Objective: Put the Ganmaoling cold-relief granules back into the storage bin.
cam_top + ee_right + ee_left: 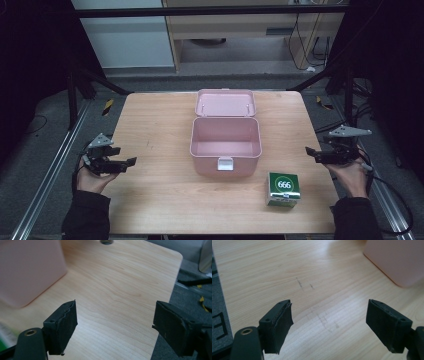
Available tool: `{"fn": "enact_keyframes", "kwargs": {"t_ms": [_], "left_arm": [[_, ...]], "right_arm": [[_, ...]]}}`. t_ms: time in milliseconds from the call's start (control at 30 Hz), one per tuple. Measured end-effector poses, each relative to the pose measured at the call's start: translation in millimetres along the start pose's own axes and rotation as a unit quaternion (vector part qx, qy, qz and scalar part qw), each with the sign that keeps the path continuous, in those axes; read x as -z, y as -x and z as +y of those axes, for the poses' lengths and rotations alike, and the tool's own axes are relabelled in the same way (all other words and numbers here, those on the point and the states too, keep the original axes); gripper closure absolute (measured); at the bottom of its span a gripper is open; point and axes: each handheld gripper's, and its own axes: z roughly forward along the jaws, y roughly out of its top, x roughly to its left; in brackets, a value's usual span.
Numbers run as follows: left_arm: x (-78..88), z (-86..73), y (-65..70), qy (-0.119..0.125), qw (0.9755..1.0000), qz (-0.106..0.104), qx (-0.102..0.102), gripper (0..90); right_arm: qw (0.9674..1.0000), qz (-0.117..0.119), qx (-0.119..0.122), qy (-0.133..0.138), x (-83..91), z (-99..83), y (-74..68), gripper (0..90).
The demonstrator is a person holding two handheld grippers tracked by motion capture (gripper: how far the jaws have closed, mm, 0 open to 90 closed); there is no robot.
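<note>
A pink plastic box [205,165] stands open at the middle of the wooden table [160,130], its lid [225,103] tipped back behind it and its inside bare. A green and white carton [283,189] marked 666 sits to the box's front right. My left gripper [125,155] hovers over the table's left edge, open and holding nothing; in the left gripper view the gripper [329,315] has bare wood between its jaws and the pink box [397,260] at the upper right. My right gripper [312,154] is at the right edge, likewise open [115,315], with the pink box [27,270] at its left.
Dark floor and metal rails [50,170] run along both sides of the table. A round hole [106,242] pierces the tabletop near its far edge. Black frame struts and cables stand behind the table.
</note>
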Motion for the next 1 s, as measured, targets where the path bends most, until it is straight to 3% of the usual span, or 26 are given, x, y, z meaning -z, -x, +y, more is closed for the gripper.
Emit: {"fn": "enact_keyframes", "kwargs": {"t_ms": [33, 100, 133, 167, 200, 233, 267, 300, 400, 467, 500, 533, 567, 633, 667, 700, 733, 833, 867, 900, 933, 967, 1000], "left_arm": [[0.0, 0.0, 0.0, 0.0, 1.0, 0.0, 0.0, 20.4], [-0.1, 3.5, 3.8, -0.02, 0.9994, -0.013, -0.027, 21.4], [-0.9, 5.8, 8.5, -0.037, 0.9979, -0.027, -0.047, 24.4], [-0.9, 5.8, 8.5, -0.037, 0.9979, -0.027, -0.047, 25.3], [-1.6, 7.1, 11.8, -0.046, 0.9966, -0.036, -0.058, 25.7], [-1.6, 7.1, 11.8, -0.046, 0.9966, -0.036, -0.058, 26.1], [-2.2, 7.3, 14.1, -0.053, 0.9953, -0.046, -0.066, 26.1], [-2.2, 7.3, 14.1, -0.053, 0.9953, -0.046, -0.066, 26.6], [-3.5, 6.0, 16.8, -0.066, 0.9931, -0.059, -0.077, 27.2], [-6.4, 3.9, 19.3, -0.075, 0.9918, -0.058, -0.086, 27.4], [-6.4, 3.9, 19.3, -0.075, 0.9918, -0.058, -0.086, 27.3], [-9.0, 2.2, 20.8, -0.078, 0.9917, -0.054, -0.086, 27.2], [-9.0, 2.2, 20.8, -0.078, 0.9917, -0.054, -0.086, 27.0], [-11.9, 0.8, 22.6, -0.079, 0.9924, -0.044, -0.084, 26.7], [-13.1, 0.4, 23.5, -0.079, 0.9928, -0.038, -0.081, 25.7], [-14.4, -0.4, 24.5, -0.077, 0.9934, -0.034, -0.078, 25.7], [-15.7, -1.1, 25.4, -0.076, 0.9938, -0.031, -0.075, 25.6], [-19.0, -3.1, 27.9, -0.074, 0.995, -0.016, -0.065, 25.5], [-19.3, -3.6, 28.2, -0.074, 0.9954, -0.01, -0.061, 25.3], [-19.3, -4.0, 28.2, -0.071, 0.9959, -0.004, -0.056, 25.3], [-19.2, -4.6, 28.0, -0.065, 0.9966, 0.002, -0.05, 25.3], [-18.7, -5.3, 27.9, -0.058, 0.9974, 0.007, -0.042, 25.3], [-18.1, -6.0, 27.5, -0.052, 0.9979, 0.01, -0.037, 25.3]], "right_arm": [[1.0, 0.0, 0.0, 0.0, 0.0, 0.0, 0.0, 19.1], [0.9995, 0.012, 0.028, -0.009, 7.2, 8.0, -6.2, 19.2], [0.9977, 0.026, 0.06, -0.022, 12.0, 16.0, -13.8, 19.4], [0.9977, 0.026, 0.06, -0.022, 12.0, 16.0, -13.8, 19.4], [0.9943, 0.043, 0.091, -0.036, 14.0, 23.3, -21.3, 19.5], [0.9943, 0.043, 0.091, -0.036, 14.0, 23.3, -21.3, 19.5], [0.9904, 0.061, 0.114, -0.048, 15.5, 29.6, -28.3, 20.1], [0.9904, 0.061, 0.114, -0.048, 15.5, 29.6, -28.3, 20.1], [0.9849, 0.087, 0.139, -0.056, 18.2, 37.5, -36.9, 20.0], [0.9789, 0.106, 0.163, -0.063, 21.4, 43.7, -43.7, 19.8], [0.9789, 0.106, 0.163, -0.063, 21.4, 43.7, -43.7, 19.8], [0.9758, 0.113, 0.175, -0.067, 23.9, 46.6, -47.4, 19.8], [0.9758, 0.113, 0.175, -0.067, 23.9, 46.6, -47.4, 19.8], [0.9715, 0.125, 0.187, -0.074, 27.0, 49.3, -51.6, 19.4], [0.9672, 0.134, 0.2, -0.08, 29.4, 50.4, -54.8, 19.2], [0.9672, 0.134, 0.2, -0.08, 29.4, 50.4, -54.8, 19.2], [0.965, 0.138, 0.206, -0.084, 30.2, 50.6, -56.6, 19.0], [0.9562, 0.154, 0.228, -0.1, 32.5, 50.7, -62.7, 19.0], [0.9508, 0.162, 0.24, -0.11, 33.9, 50.7, -67.1, 18.6], [0.9508, 0.162, 0.24, -0.11, 33.9, 50.7, -67.1, 18.6], [0.9453, 0.17, 0.252, -0.119, 35.7, 50.7, -71.6, 18.0], [0.9453, 0.17, 0.252, -0.119, 35.7, 50.7, -71.6, 18.0], [0.9424, 0.174, 0.259, -0.122, 36.4, 50.7, -73.6, 17.9]]}}
